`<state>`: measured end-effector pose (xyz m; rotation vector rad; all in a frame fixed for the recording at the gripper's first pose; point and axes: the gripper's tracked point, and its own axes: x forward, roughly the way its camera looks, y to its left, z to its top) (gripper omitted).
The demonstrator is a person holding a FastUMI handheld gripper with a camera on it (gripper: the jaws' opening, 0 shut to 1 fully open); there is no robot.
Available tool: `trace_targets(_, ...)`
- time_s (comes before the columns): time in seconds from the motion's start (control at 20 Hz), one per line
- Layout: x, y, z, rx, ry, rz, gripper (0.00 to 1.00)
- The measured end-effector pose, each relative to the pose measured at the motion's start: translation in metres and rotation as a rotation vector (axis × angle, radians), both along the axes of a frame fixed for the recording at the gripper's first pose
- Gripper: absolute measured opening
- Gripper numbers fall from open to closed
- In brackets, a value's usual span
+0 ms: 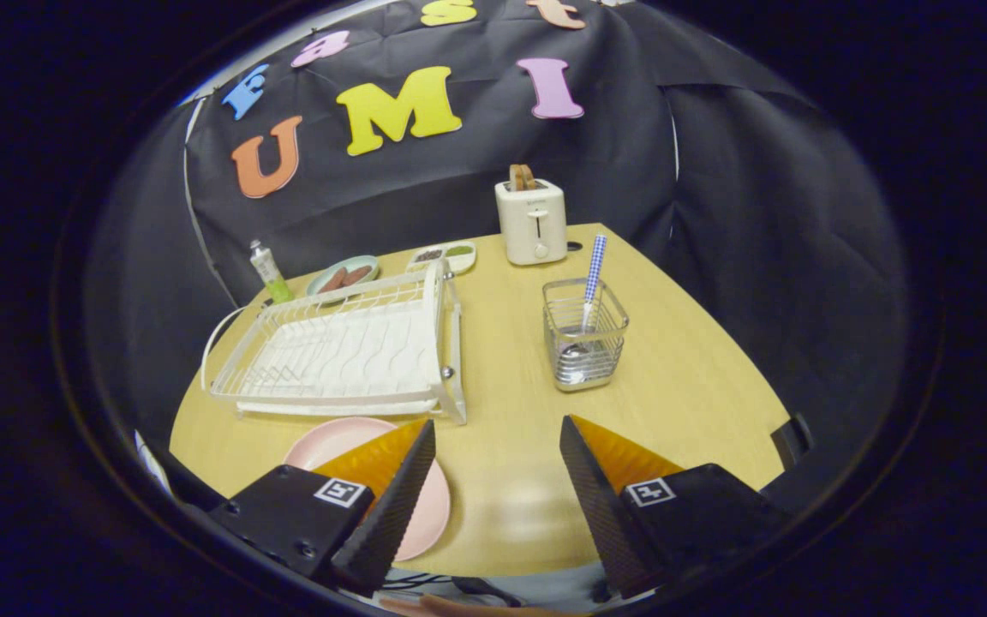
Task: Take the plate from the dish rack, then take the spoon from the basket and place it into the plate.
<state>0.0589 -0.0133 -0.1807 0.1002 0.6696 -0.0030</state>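
Note:
A pink plate (332, 439) lies flat on the wooden table (682, 377), just in front of the white dish rack (348, 351) and partly under my left finger (395, 488). The rack holds no dishes. A spoon with a blue checked handle (592, 278) stands upright in the wire basket (583, 345), beyond my right finger (596, 488). My gripper (498, 428) is open above the table's near edge, with bare tabletop between its fingers.
A white toaster (532, 220) with a slice in it stands at the table's back. A green tube (269, 272), a small plate of food (343, 276) and a divided dish (442, 255) sit behind the rack.

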Motion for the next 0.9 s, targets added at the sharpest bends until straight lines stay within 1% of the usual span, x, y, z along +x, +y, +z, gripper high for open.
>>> trace_targets(0.1,0.011,-0.005,0.008,-0.024,-0.003,-0.006,0.95)
trace_targets(0.2,0.022,-0.007,0.019,-0.039,-0.021,0.007,0.95)
trace_targets(0.3,0.036,-0.012,0.031,-0.048,-0.062,0.009,0.95)
trace_targets(0.45,0.059,-0.015,0.060,0.009,-0.214,0.034,0.95)
trace_targets(0.55,0.073,-0.035,0.072,0.001,-0.298,0.010,0.95)
trace_targets(0.7,0.097,-0.059,0.068,0.015,-0.338,-0.010,0.95)
trace_targets(0.9,0.137,-0.083,0.047,0.091,-0.330,0.011,0.94)
